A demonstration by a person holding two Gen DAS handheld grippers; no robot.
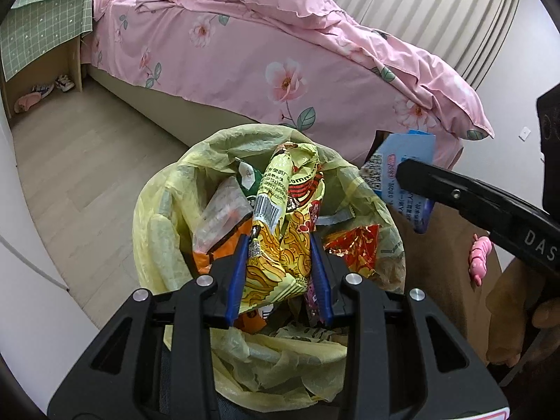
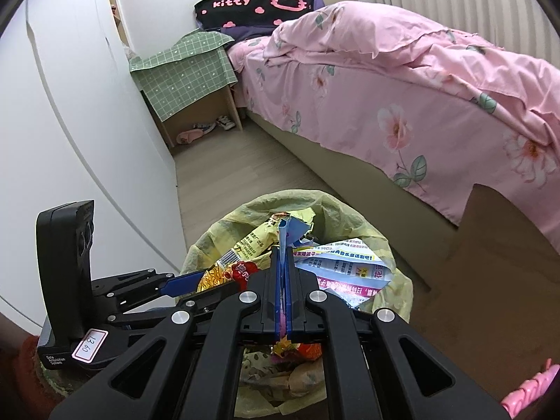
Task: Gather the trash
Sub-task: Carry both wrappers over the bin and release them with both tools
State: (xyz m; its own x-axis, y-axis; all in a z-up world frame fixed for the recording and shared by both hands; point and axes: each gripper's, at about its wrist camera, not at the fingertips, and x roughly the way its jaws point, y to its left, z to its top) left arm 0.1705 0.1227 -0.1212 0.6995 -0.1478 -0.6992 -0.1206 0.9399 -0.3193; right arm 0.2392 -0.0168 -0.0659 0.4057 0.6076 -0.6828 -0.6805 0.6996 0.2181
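Observation:
A bin lined with a yellow bag (image 1: 168,217) stands on the floor, filled with crumpled wrappers. My left gripper (image 1: 280,241) hangs over it, its blue pads shut on a yellow snack wrapper (image 1: 276,206) that sticks up from the pile. My right gripper (image 1: 402,175) comes in from the right, shut on a blue and white printed leaflet (image 1: 406,150) at the bin's rim. In the right wrist view the right gripper (image 2: 282,250) pinches that leaflet (image 2: 343,266) above the bag (image 2: 266,203). The left gripper (image 2: 196,285) sits at lower left beside the yellow wrapper (image 2: 245,241).
A bed with a pink floral duvet (image 1: 245,52) runs behind the bin. A bedside table under a green checked cloth (image 2: 182,70) has shoes (image 2: 210,127) beneath it. A brown surface (image 1: 437,245) with a pink toy (image 1: 479,259) lies right of the bin. A white wardrobe (image 2: 70,122) stands left.

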